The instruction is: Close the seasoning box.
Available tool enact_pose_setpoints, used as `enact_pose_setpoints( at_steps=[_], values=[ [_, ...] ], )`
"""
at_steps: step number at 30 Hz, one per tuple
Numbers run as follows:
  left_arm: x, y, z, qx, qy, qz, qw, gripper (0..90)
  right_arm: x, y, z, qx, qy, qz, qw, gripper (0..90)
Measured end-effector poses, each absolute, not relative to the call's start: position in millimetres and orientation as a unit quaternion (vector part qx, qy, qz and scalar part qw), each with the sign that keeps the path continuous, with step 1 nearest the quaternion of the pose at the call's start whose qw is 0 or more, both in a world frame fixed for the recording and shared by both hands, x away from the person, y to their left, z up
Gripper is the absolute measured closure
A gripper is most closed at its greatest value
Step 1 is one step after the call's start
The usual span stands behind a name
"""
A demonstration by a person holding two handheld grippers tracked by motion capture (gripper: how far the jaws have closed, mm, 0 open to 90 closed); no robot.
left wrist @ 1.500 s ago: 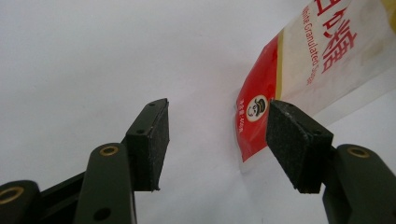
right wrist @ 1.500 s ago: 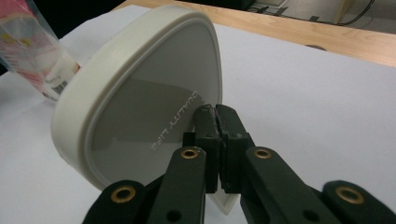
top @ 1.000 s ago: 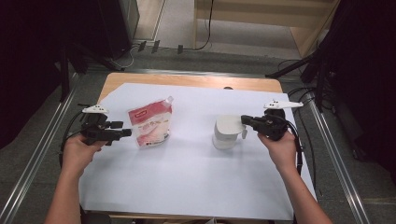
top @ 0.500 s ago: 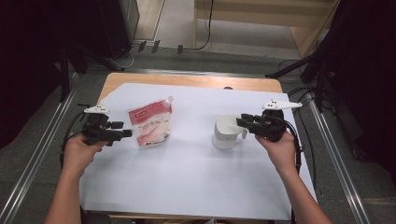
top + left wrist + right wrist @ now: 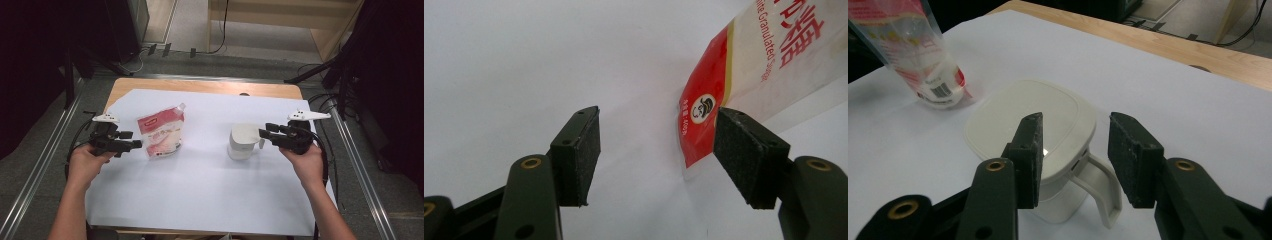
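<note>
A red and clear sugar bag [image 5: 161,134] stands on the white sheet at the left. My left gripper [image 5: 131,145] sits just left of it, open. In the left gripper view the gripper [image 5: 656,150] has only bare sheet between its pads, and the bag's [image 5: 749,65] lower corner lies just beyond the right pad. A white lidded jug [image 5: 242,141] stands at the right. My right gripper [image 5: 263,134] is at its handle side. In the right gripper view the jaws [image 5: 1075,155] have just been opening; the handle [image 5: 1103,197] lies low between the pads without touching them, and the lid [image 5: 1018,120] is ahead.
The white sheet [image 5: 200,200] covers most of the wooden table [image 5: 200,86]. Metal rails run along both sides of the table. Cables trail off the right edge. The sugar bag [image 5: 923,55] shows far off in the right gripper view.
My right gripper's jaws have spread apart at the jug's handle. The left gripper and the bag have not moved.
</note>
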State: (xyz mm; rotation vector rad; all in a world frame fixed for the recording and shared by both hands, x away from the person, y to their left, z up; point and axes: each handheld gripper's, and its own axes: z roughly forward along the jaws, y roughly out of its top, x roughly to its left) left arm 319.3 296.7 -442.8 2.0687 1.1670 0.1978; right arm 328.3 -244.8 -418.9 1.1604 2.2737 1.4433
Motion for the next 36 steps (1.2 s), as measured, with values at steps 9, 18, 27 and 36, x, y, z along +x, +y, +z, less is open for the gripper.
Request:
enact_pose_setpoints(
  at_steps=[9, 18, 27, 36],
  values=[
    [318.9, 298.6, -442.8, 0.805, 0.455, 0.077, 0.372, 36.4, 326.2, -259.6, -422.3, 0.397, 0.765, 0.492, 0.121, 57.1],
    [319.6, 301.8, -443.2, 0.802, 0.462, 0.074, 0.372, 36.2, 325.9, -275.9, -432.8, 0.412, 0.763, 0.479, 0.132, 51.3],
    [319.9, 301.2, -444.1, 0.801, 0.463, 0.074, 0.372, 36.2, 327.6, -289.4, -446.4, 0.436, 0.753, 0.476, 0.130, 50.6],
    [319.9, 301.1, -444.4, 0.800, 0.465, 0.073, 0.371, 36.0, 332.2, -293.9, -455.2, 0.449, 0.752, 0.465, 0.126, 50.2]
  ],
)
